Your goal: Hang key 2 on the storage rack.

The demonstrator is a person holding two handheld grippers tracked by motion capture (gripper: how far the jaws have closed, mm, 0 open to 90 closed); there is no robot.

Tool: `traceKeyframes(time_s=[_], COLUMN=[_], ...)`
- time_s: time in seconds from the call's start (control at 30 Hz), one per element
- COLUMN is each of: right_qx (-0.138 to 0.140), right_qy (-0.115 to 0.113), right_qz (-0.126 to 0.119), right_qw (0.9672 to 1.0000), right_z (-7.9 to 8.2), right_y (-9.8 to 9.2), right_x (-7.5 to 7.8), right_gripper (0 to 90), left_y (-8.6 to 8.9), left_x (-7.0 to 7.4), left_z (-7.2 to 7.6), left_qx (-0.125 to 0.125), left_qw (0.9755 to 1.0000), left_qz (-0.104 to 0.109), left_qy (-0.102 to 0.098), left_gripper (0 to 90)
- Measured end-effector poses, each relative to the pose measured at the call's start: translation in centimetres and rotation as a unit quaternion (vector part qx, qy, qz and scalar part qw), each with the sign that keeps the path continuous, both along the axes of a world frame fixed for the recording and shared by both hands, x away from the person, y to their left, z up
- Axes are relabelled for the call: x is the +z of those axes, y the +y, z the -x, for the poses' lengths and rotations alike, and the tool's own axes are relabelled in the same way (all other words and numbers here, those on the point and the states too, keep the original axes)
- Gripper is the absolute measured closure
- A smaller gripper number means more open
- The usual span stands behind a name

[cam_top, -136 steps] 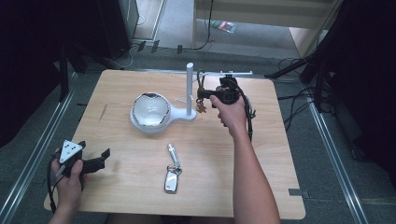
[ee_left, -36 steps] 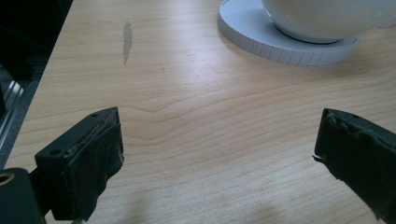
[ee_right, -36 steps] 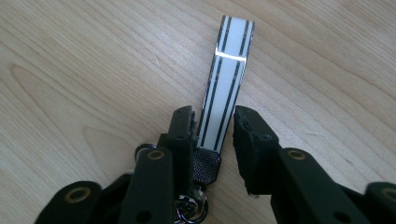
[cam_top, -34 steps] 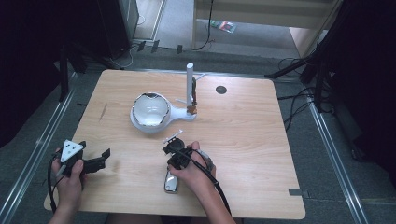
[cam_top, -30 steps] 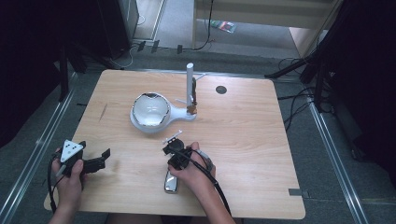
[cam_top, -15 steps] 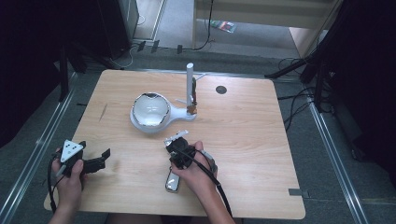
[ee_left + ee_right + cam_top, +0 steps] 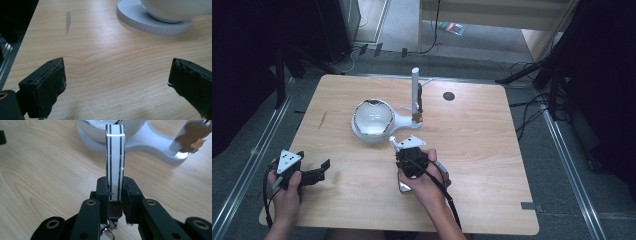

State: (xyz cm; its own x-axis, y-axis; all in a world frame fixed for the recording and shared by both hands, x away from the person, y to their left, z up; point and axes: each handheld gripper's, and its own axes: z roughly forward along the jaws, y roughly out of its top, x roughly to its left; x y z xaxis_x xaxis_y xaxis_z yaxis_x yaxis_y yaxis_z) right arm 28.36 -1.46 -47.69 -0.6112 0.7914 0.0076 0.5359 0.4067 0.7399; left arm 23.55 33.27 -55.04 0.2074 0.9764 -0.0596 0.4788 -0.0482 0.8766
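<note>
High view shows the right gripper [image 7: 404, 146] near the middle of the pale wooden table [image 7: 482, 150], its jaws pinched on a white strap with thin black stripes and a metal clasp [image 7: 395, 143]; the strap's free end pokes up to the left, just short of the white stand with a round dish and an upright post [image 7: 404, 121] that sits farther back. The metal end seems to show under the hand near the table's near side, though I cannot tell whether it rests on the wood. The left gripper [image 7: 323, 170] waits at the near left corner, well apart from everything. Left gripper view has its two black jaws spread wide over bare wood, with the ribbed white base of the stand [image 7: 152, 23] at the far right. Right gripper view looks along jaws pressed against both faces of the striped strap [image 7: 114, 157], which rises upright between them; a dark mesh piece [image 7: 115, 210] and a bit of metal hang below. By my reading, the grasp is done; carrying the strap over to the stand and placing it there remains, and the left tool has no part yet.
</note>
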Motion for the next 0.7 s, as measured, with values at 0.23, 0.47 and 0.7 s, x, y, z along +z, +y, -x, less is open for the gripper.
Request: traceKeyframes(time_s=[0.23, 0.47, 0.7], right_qx=[-0.011, -0.014, -0.018], right_qy=[-0.033, -0.057, -0.074], right_qz=[-0.035, -0.053, -0.069], right_qw=[0.9988, 0.9969, 0.9947], right_z=[0.0, -0.3, -0.8], right_y=[-1.2, -1.5, -1.8], right_x=[1.0, 1.3, 1.6], right_gripper=[77.9, 77.9, 77.9], left_y=[0.0, 0.0, 0.0], left_x=[0.0, 0.0, 0.0], left_z=[0.0, 0.0, 0.0], left_qx=[-0.001, -0.002, -0.001], left_qw=[1.0, 1.0, 1.0], left_qz=[-0.001, 0.001, 0.002], left_qy=[0.0, 0.001, -0.001], left_gripper=[1.7, 1.7, 1.7])
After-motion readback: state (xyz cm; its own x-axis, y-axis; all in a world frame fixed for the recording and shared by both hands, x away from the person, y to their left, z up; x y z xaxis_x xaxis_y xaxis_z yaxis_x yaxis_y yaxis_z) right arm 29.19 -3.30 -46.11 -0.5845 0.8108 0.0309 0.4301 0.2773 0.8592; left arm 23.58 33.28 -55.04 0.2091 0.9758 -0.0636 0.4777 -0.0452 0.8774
